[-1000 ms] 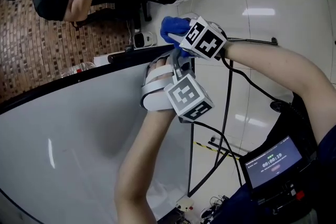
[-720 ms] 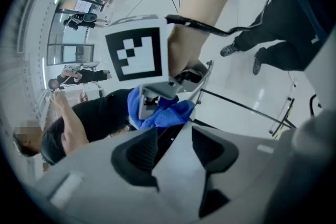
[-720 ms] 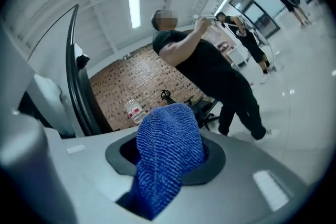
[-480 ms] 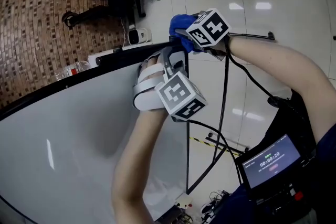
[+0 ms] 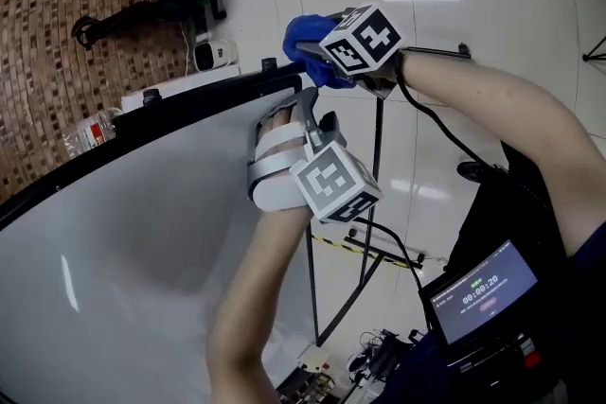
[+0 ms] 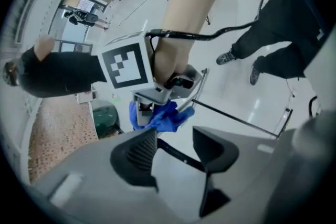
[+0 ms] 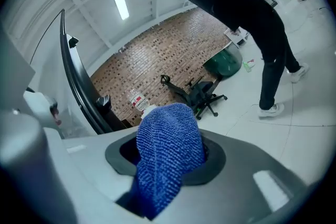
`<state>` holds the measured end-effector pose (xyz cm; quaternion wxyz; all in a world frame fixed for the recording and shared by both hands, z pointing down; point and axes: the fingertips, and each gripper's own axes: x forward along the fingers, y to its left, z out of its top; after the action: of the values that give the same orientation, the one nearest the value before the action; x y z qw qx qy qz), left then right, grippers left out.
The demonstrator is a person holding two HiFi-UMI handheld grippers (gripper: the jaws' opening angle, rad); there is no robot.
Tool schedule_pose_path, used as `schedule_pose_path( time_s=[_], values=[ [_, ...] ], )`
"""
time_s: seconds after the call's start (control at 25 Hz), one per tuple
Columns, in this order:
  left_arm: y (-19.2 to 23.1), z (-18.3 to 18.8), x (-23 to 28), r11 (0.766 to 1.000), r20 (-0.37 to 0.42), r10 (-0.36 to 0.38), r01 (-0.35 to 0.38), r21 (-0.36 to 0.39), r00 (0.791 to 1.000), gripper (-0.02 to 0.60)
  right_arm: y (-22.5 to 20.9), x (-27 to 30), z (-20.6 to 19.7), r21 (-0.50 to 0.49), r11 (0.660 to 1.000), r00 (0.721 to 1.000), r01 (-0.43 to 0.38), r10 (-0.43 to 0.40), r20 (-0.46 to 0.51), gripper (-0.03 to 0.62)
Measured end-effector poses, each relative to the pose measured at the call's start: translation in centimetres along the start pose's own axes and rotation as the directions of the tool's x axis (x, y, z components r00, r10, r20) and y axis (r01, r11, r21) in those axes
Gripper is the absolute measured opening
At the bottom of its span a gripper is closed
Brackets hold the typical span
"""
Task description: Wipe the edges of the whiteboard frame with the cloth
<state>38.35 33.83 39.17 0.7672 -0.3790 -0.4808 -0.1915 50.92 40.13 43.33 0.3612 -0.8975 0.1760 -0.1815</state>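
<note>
Brown patterned floor at far left, with a bottle beside the board's top edge, contents too small to tell. Next right, whiteboard bounded by its black frame. At the upper corner, left gripper pointing down at the frame, jaws just now opening and slightly apart. Frame bar visible across the gap but not pinched; probably there to steady the board. Just right of it, right gripper clamped on the blue cloth, bunched past the jaws to serve as a wiping pad. Close to the frame corner, contact unclear. Green bin beyond, contents hidden.
</note>
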Motion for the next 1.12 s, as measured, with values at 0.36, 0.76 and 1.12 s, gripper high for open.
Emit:
schedule_pose_path(
  time_s=[0.36, 0.76, 1.12],
  values=[
    [-1.8, 1.9, 2.2, 0.976, 0.092, 0.054, -0.034, -0.214, 0.994, 0.236, -0.8, -0.4, -2.1, -0.029, 0.999, 0.999, 0.015, -0.016, -0.040, 0.158],
    [-6.1, 3.9, 6.7, 0.940, 0.118, -0.034, 0.071, -0.333, 0.992, 0.236, -3.3, -0.2, -5.3, 0.062, 0.998, 0.993, -0.019, 0.026, -0.115, 0.158],
    [-9.7, 5.1, 12.4, 0.912, 0.099, -0.068, 0.102, -0.398, 0.993, 0.236, -8.0, -0.4, -10.3, 0.163, 0.987, 0.994, -0.009, 0.027, -0.108, 0.158]
  ],
)
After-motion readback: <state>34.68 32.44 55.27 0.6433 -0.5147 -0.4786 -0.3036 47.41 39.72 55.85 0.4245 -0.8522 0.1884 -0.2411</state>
